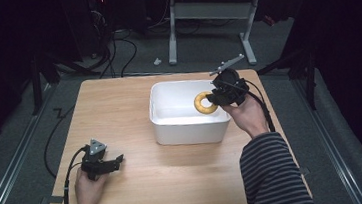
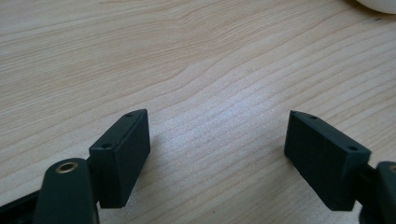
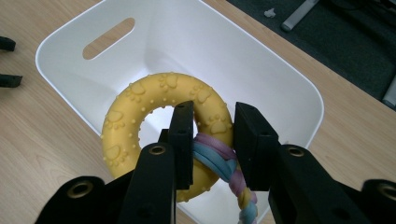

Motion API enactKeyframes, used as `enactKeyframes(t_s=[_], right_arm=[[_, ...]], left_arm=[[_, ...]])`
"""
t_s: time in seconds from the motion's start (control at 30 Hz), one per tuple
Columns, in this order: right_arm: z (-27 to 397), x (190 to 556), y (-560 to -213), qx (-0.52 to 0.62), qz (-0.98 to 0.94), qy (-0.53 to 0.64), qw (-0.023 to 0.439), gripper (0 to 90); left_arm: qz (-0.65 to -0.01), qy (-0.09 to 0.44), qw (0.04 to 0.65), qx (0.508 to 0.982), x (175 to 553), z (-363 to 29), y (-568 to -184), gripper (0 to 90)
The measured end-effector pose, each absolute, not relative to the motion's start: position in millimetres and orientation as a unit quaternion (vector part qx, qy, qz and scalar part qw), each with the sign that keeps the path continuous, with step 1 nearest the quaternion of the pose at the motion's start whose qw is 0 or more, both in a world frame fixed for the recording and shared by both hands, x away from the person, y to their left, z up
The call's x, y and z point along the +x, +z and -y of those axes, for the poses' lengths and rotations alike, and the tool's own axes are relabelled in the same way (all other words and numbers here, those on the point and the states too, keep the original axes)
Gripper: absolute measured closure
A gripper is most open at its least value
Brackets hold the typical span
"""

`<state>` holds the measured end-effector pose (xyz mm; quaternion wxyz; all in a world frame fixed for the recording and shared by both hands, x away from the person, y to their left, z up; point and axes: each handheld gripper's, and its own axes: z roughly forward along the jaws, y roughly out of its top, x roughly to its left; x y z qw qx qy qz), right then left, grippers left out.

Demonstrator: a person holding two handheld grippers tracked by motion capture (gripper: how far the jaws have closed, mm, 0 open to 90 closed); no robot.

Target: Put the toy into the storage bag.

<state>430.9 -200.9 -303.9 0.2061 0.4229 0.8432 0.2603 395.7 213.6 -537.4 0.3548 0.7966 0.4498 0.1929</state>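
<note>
Right gripper view: the right tongs [image 3: 214, 140] grip the yellow ring toy [image 3: 159, 121] by its braided rope [image 3: 224, 165], held over the white bin [image 3: 299, 84] — next, lower and release. The left tongs [image 2: 217, 158] rest open, holding nothing, on the worktop [image 2: 196, 56].

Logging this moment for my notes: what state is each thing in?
yellow ring toy: gripped, hanging over the bin
braided rope: tied on the ring, between the fingers
white bin: upright, nothing seen on its floor
right gripper: shut on the toy
left gripper: open, low over the table
</note>
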Motion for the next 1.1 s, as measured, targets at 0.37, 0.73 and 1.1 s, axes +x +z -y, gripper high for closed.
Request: enactKeyframes(t_s=[0.37,0.73,1.1], right_arm=[[190.2,443.7,-312.5,0.424,-0.843,0.264,0.2,69.8],[178.9,451.6,-322.0,0.418,-0.849,0.261,0.192,69.8],[170.5,457.0,-337.6,0.415,-0.855,0.259,0.174,69.8]], left_arm=[[-0.45,0.193,0.355,0.796,395.7,-213.5,-537.4,22.7],[-0.45,0.193,0.355,0.796,395.7,-213.5,-537.4,22.8],[-0.45,0.193,0.354,0.797,395.7,-213.6,-537.3,22.7]])
